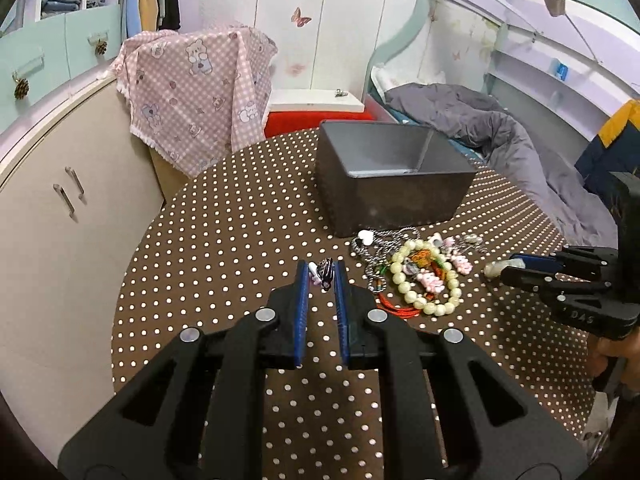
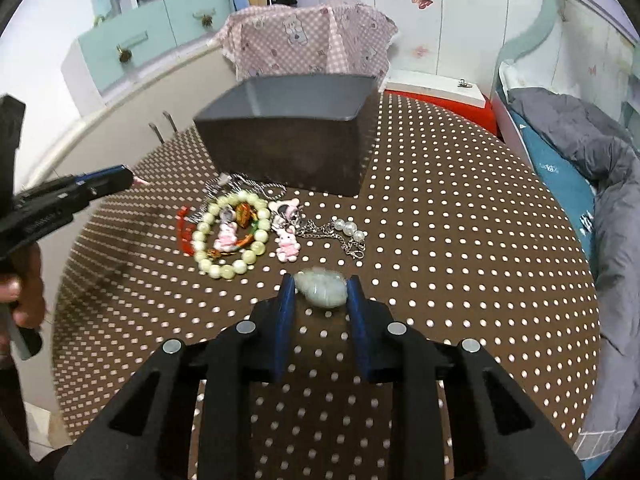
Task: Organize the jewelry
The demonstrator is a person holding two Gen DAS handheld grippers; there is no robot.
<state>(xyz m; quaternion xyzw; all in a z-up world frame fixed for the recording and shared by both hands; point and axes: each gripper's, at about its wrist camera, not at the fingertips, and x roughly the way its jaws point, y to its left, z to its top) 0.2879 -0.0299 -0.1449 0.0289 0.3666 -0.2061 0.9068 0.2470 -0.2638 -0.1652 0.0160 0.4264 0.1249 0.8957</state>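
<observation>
My left gripper [image 1: 322, 270] is shut on a small dark charm with a pink and white piece [image 1: 325, 273], held above the table; it also shows in the right wrist view [image 2: 124, 178]. My right gripper [image 2: 320, 286] is shut on a pale green jade stone [image 2: 321, 289]; it also shows in the left wrist view [image 1: 498, 268]. A heap of jewelry lies in front of the grey box [image 1: 384, 172]: a pale bead bracelet [image 2: 230, 236], pink bunny charms [image 2: 287, 244], a chain with pearls [image 2: 348, 232] and a red cord [image 2: 183, 228].
The round table has a brown polka-dot cloth [image 2: 460, 240]. The grey box [image 2: 288, 136] stands at its far side, open on top. A pink checked cloth [image 1: 192, 92] drapes over furniture behind. A cabinet [image 1: 60, 216] is to the left, a bed [image 1: 520, 140] to the right.
</observation>
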